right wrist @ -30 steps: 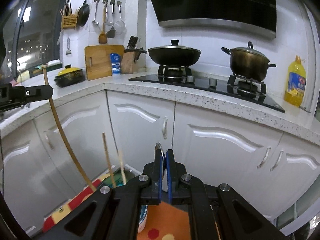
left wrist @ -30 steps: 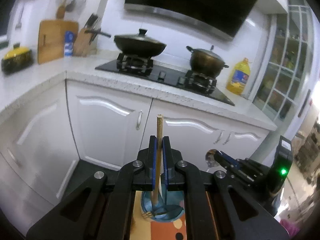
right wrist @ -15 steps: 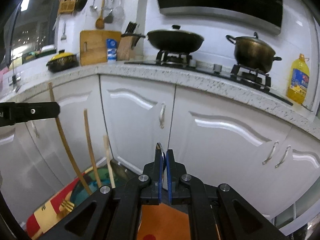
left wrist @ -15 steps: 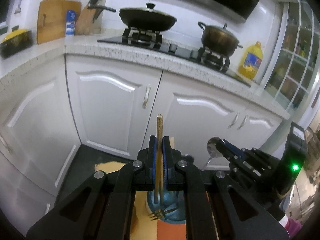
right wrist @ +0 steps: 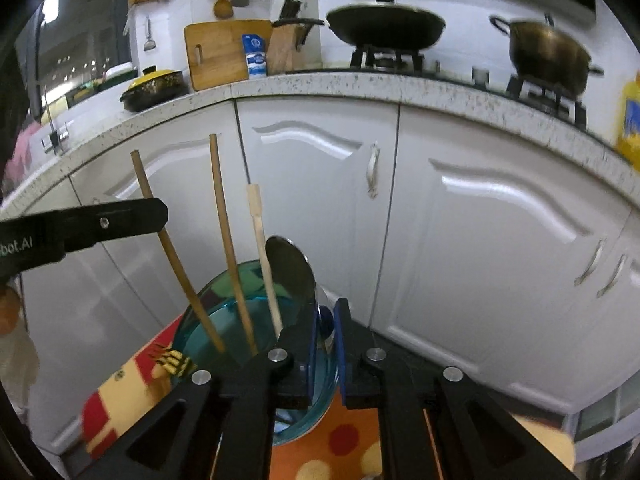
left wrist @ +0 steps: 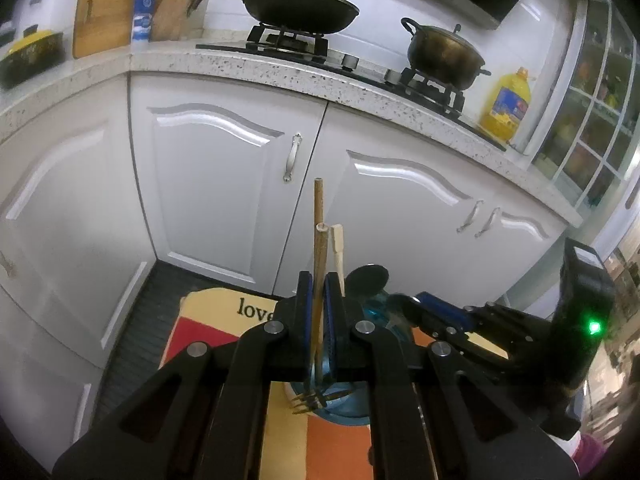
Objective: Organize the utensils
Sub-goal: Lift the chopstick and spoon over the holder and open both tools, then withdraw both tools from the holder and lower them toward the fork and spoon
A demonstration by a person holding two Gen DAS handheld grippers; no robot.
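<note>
Left wrist view: the left gripper [left wrist: 319,312] is seen pinching the bamboo handle of a fork [left wrist: 318,264] at mid-length, tines down at the rim of a blue glass bowl [left wrist: 344,408] on the floor mat [left wrist: 224,320].
Right wrist view: the jaws of the right gripper [right wrist: 325,344] are opening; the metal spoon [right wrist: 290,268] stands between them, bowl end up, its handle down in the blue glass bowl [right wrist: 208,332]; contact with the pads cannot be told.
Task things: two more bamboo or wooden handles [right wrist: 230,248] are seen leaning in the bowl, close beside the spoon.
Fork handling: judged light, stiff and dry; the handle is thin and round, so it can swivel in a pinch unless taken near its middle, as it is now.
Spoon handling: judged smooth, hard and slippery; the flat handle below the bowl end gives the surest hold.
Glass bowl: judged heavy enough to stay put, but breakable and liable to chip if metal is dropped in; utensils are best lowered until they rest.
Risk: long handles leaning on a low rim may tip out once released.
</note>
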